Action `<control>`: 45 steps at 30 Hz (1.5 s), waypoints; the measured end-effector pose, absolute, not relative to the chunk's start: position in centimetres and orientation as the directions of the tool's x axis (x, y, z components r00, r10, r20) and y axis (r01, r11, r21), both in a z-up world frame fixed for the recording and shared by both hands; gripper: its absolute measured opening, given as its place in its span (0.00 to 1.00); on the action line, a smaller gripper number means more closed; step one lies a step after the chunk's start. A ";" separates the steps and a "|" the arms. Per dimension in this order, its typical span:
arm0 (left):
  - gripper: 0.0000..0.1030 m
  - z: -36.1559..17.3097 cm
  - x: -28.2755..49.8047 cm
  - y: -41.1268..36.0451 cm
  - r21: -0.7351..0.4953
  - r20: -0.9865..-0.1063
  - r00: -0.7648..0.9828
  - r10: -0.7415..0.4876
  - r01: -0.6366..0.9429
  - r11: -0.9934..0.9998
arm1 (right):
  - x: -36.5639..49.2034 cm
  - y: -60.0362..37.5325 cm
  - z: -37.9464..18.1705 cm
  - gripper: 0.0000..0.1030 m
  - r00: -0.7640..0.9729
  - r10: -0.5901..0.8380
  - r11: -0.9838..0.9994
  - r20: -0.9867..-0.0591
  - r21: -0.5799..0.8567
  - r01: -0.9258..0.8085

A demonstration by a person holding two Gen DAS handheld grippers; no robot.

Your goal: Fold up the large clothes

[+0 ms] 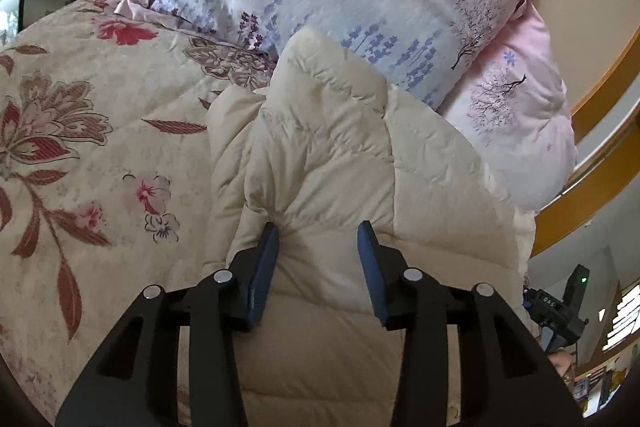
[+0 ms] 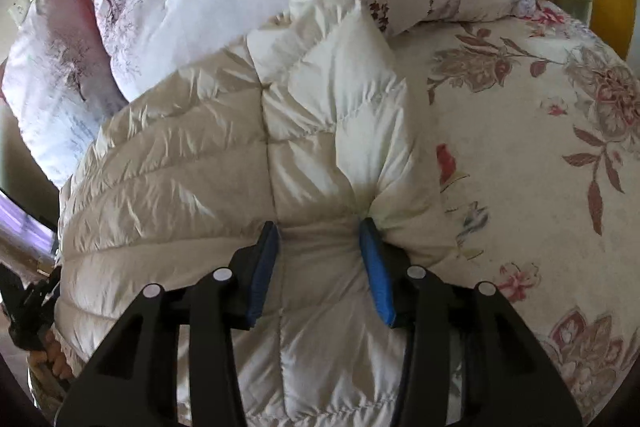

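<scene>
A cream padded jacket [image 1: 320, 131] on a floral bedspread [image 1: 80, 131] is pinched by the left gripper [image 1: 318, 231] and right gripper [image 2: 320, 229]; both folds should be lowered evenly

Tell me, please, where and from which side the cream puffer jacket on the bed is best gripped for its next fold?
Probably by the puffy outer edges of the cream puffer jacket, from the near side, pointing down. The left gripper and right gripper each already bunch quilted padding between their pads there, and the seams crease easily.
</scene>
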State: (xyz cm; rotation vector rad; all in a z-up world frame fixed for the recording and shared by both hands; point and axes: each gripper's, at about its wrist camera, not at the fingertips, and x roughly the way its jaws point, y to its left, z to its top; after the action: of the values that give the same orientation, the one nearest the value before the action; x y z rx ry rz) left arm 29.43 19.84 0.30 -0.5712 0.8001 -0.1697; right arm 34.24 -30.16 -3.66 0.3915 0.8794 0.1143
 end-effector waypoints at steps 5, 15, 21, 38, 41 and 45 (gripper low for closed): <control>0.45 1.9 26.0 20.3 -0.576 -0.590 0.705 -0.394 -0.026 0.817 | 29.9 -32.0 -1.5 0.68 0.696 0.262 0.883 -0.669 0.456 0.107; 0.67 1.6 19.0 20.2 -0.643 -0.577 0.659 -0.482 -0.002 0.766 | 22.4 -37.0 -4.3 0.75 0.721 0.296 0.661 -0.626 0.680 0.319; 0.67 -0.4 19.0 19.8 -0.721 -0.574 0.628 -0.526 -0.082 0.688 | 23.8 -37.2 -6.9 0.75 0.701 0.395 0.549 -0.593 0.765 0.337; 0.56 -3.3 21.3 21.3 -0.844 -0.490 0.759 -0.428 -0.291 0.451 | 25.9 -36.4 -8.5 0.41 0.742 0.443 0.469 -0.504 0.835 0.287; 0.31 -4.6 21.6 21.9 -0.870 -0.471 0.776 -0.419 -0.333 0.363 | 25.7 -36.1 -8.3 0.27 0.746 0.453 0.478 -0.489 0.839 0.260; 0.18 -4.9 21.5 22.4 -0.895 -0.432 0.796 -0.425 -0.320 0.310 | 25.2 -35.4 -6.9 0.18 0.754 0.475 0.499 -0.453 0.845 0.193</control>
State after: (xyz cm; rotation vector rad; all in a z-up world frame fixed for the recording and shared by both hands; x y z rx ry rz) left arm 21.53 22.44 -4.92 -1.2837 0.6959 -0.0770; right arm 25.19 -35.42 -6.89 1.0583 0.7288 0.1901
